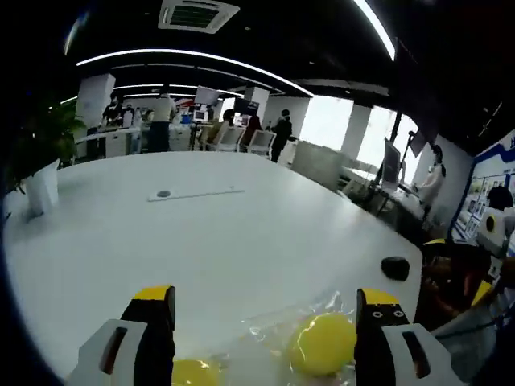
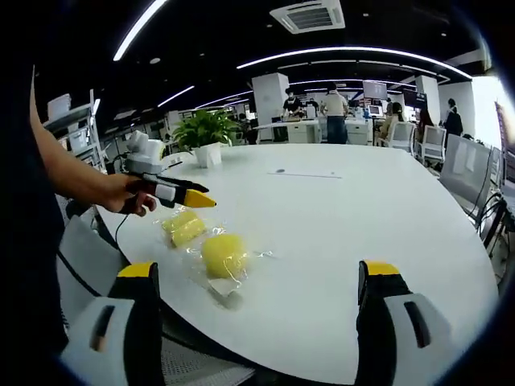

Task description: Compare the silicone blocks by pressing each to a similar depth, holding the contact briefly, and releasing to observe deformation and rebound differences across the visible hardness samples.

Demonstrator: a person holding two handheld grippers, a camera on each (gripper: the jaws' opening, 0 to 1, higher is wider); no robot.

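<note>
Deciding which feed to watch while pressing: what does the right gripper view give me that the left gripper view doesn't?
Right gripper view: the left gripper from outside, held in a hand above the rectangular yellow block.

Left gripper view: a small black object near the table edge.

Both: the round yellow block in clear wrap, the white table, the potted plant.

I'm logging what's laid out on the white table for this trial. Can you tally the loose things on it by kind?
Yellow silicone blocks in clear wrap: 2, a rounder one and a blockier one
Potted plants: 1
Small black objects near the table edge: 1
Total: 4
</note>
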